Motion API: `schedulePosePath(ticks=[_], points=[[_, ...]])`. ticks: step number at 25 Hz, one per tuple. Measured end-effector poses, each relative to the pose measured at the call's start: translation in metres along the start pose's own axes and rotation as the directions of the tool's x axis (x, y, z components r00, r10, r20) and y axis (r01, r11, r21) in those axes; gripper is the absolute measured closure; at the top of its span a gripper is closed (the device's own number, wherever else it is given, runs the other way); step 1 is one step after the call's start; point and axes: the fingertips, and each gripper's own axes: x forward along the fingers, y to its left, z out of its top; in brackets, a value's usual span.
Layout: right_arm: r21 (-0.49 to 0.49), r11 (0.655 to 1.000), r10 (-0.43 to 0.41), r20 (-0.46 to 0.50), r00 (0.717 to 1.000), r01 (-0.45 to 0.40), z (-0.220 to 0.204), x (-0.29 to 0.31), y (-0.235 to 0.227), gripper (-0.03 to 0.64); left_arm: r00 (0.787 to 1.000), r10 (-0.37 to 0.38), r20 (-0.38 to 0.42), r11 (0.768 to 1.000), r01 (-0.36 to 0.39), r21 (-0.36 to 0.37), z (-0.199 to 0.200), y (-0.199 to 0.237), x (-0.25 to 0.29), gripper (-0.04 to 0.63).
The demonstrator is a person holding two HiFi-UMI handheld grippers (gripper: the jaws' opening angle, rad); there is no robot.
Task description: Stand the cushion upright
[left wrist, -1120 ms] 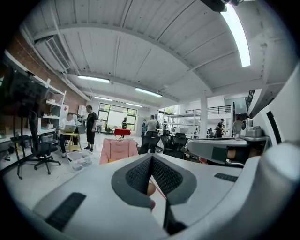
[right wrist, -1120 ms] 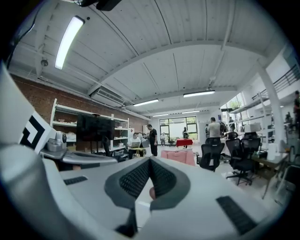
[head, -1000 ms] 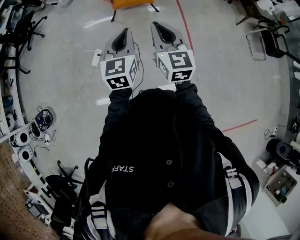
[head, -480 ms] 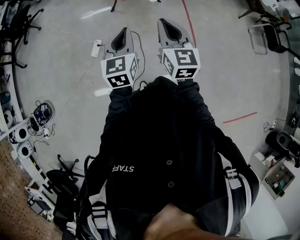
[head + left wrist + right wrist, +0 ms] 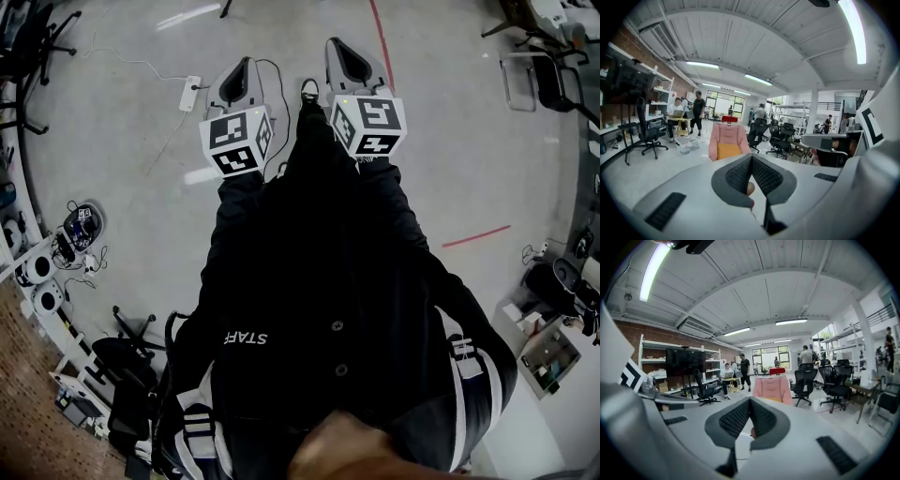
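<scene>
Since a second before, both grippers had sunk lower in the head view. The orange thing that had shown at the top edge had slipped out of the picture, and the white power strip (image 5: 190, 92) had drifted up the grey floor (image 5: 122, 141).

At the far left of the head view, black office chairs (image 5: 33, 42) stood along the room's edge. The left gripper (image 5: 247, 66) pointed away from the person over the floor, just right of the power strip, with its marker cube (image 5: 236, 141) nearest the sleeve. In the left gripper view its jaws were clenched together on nothing, their ribbed pads meeting in a single line. Beyond them stood a pink chair (image 5: 725, 137) well across the room, and the orange cushion (image 5: 728, 151) sat on its seat against the pink back. Whether it leaned or lay flat could not be told.

The person's dark jacket (image 5: 319, 281) filled the middle of the head view and rose between the two grippers. The right gripper (image 5: 339, 47) lay beside the left one, apart from it, just left of a red line (image 5: 380, 37) on the floor. Its jaws were likewise pressed together and held nothing. In the right gripper view the same pink chair (image 5: 772, 386) stood beyond the jaws, with only a thin strip of the cushion (image 5: 774, 399) showing above them.
</scene>
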Motion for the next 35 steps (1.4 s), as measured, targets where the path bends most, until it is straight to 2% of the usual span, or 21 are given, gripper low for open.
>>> schedulePosePath(ticks=[5, 15, 21, 25, 35], points=[[0.017, 1.0, 0.018, -0.015, 1.0, -0.018, -0.003, 0.075, -0.039, 0.604, 0.999, 0.044, -0.018, 0.999, -0.044, -0.01, 0.005, 0.025, 0.074, 0.595], [0.017, 0.998, 0.061, -0.041, 0.997, -0.06, 0.057, 0.262, -0.152, 0.604, 0.995, 0.098, -0.017, 0.995, -0.098, -0.012, 0.092, 0.061, 0.274, 0.595], [0.02, 0.995, 0.099, -0.09, 0.991, -0.098, 0.067, 0.341, -0.202, 0.604, 0.993, 0.11, -0.042, 0.993, -0.112, -0.029, 0.114, 0.066, 0.365, 0.595], [0.026, 0.992, 0.125, -0.123, 0.985, -0.123, 0.061, 0.379, -0.216, 0.604, 0.99, 0.123, -0.066, 0.992, -0.125, -0.029, 0.118, 0.075, 0.399, 0.595], [0.067, 0.987, 0.155, -0.199, 0.968, -0.144, 0.035, 0.432, -0.221, 0.604, 0.977, 0.162, -0.139, 0.986, -0.167, -0.025, 0.103, 0.108, 0.435, 0.595]])
